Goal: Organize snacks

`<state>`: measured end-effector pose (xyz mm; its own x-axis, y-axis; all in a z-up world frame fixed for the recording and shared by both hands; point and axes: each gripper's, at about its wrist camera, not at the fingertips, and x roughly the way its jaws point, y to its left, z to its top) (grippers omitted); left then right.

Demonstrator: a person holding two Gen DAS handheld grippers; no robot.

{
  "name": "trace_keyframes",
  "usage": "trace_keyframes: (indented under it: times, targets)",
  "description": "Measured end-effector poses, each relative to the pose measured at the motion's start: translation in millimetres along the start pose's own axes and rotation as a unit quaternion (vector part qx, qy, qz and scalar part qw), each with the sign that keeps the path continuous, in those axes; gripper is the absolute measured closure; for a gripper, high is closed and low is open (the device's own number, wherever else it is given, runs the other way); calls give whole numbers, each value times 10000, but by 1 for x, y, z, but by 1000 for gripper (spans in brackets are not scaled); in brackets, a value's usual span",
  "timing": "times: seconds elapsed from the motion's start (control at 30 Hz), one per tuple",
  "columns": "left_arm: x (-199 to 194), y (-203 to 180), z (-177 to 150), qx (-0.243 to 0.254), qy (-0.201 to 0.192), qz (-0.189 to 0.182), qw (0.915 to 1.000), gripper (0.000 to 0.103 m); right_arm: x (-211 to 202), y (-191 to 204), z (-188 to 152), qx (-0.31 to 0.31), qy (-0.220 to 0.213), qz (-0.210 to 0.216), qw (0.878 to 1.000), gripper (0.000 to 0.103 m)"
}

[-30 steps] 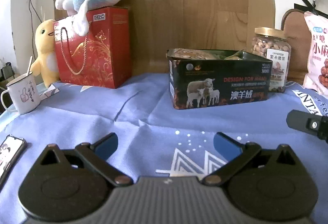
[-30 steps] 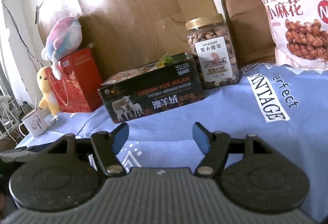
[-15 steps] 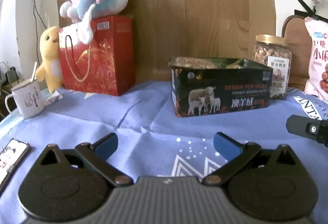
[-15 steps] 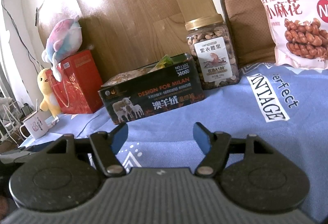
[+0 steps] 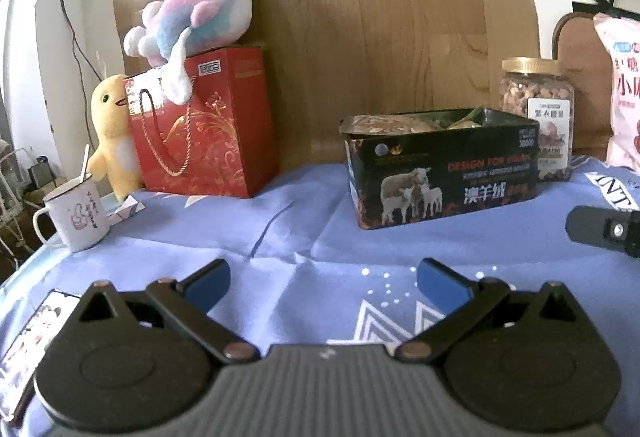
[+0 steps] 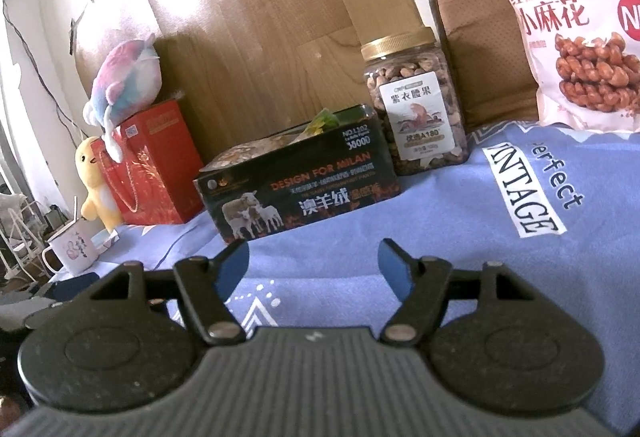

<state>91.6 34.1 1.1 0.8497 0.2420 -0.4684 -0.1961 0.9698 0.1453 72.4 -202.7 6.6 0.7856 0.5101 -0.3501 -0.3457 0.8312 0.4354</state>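
Note:
A black open box with sheep pictures (image 5: 440, 177) holds snack packets and stands on the blue cloth, also in the right wrist view (image 6: 296, 185). A clear nut jar with a gold lid (image 5: 536, 117) (image 6: 414, 105) stands just right of it. A pink snack bag (image 6: 576, 25) (image 5: 624, 93) leans at the far right. My left gripper (image 5: 322, 283) is open and empty above the cloth, short of the box. My right gripper (image 6: 314, 263) is open and empty, also short of the box. A part of the right gripper (image 5: 604, 231) shows at the left view's right edge.
A red gift bag (image 5: 204, 129) with a plush fish (image 5: 192, 17) on top stands at the left, with a yellow duck toy (image 5: 110, 133) and a white mug (image 5: 76, 213). A phone (image 5: 28, 341) lies at the near left. A wooden board (image 5: 380, 17) backs the table.
The left gripper has tilted upward and turned a little left, so the box and bag sit lower in its view. The right view has barely shifted. Both grippers stay open.

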Motion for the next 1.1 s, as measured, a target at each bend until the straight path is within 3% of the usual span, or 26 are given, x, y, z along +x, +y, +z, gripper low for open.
trace_keyframes:
  times: [0.17, 0.33, 0.73, 1.1]
  targets:
    - [-1, -5, 1, 102, 182, 207, 9996, 0, -4, -1, 3, 72, -82, 123, 9999, 29]
    - [-2, -9, 3, 31, 468, 75, 9989, 0, -8, -1, 5, 86, -141, 184, 9997, 29]
    - [-22, -18, 9, 163, 353, 170, 9991, 0, -16, -4, 10, 195, -317, 299, 9989, 28]
    - [-21, -21, 7, 219, 535, 121, 9983, 0, -19, -3, 10, 207, -365, 322, 9986, 28]
